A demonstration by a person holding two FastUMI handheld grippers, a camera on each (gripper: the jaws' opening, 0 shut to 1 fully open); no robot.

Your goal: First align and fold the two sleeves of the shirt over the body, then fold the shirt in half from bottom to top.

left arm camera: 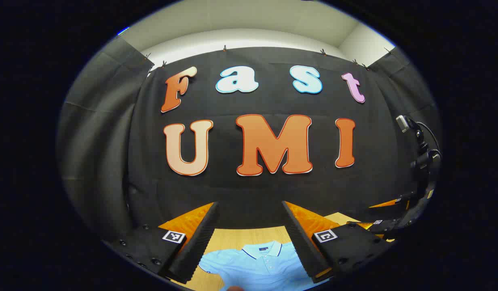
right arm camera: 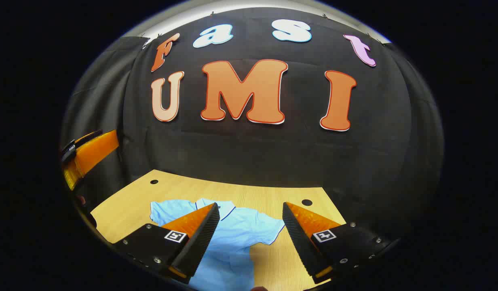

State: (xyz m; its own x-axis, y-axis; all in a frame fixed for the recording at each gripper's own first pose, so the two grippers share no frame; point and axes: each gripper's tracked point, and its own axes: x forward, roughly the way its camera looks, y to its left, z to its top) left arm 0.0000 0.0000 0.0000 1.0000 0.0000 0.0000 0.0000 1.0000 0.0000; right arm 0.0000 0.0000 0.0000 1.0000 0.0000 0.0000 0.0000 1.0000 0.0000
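Left gripper view: the left gripper point(left arm camera: 251, 236) hangs above the table point(left arm camera: 237, 236) with fingers spread wide and nothing between them; below the gap lies the light blue polo shirt point(left arm camera: 257, 264), collar point(left arm camera: 262, 248) toward the booth wall. At the view's right edge the right gripper point(left arm camera: 388, 224) is seen farther off. Right gripper view: the right gripper point(right arm camera: 251, 238) is likewise spread and empty, high over the shirt point(right arm camera: 233, 242), which lies flat on the wooden table point(right arm camera: 123, 210), short sleeves out to the sides, the near sleeve point(right arm camera: 269, 230) between the fingers. The cloth is judged light, soft and limp; take each sleeve at its cuff edge. No brand or label on the shirt can be read
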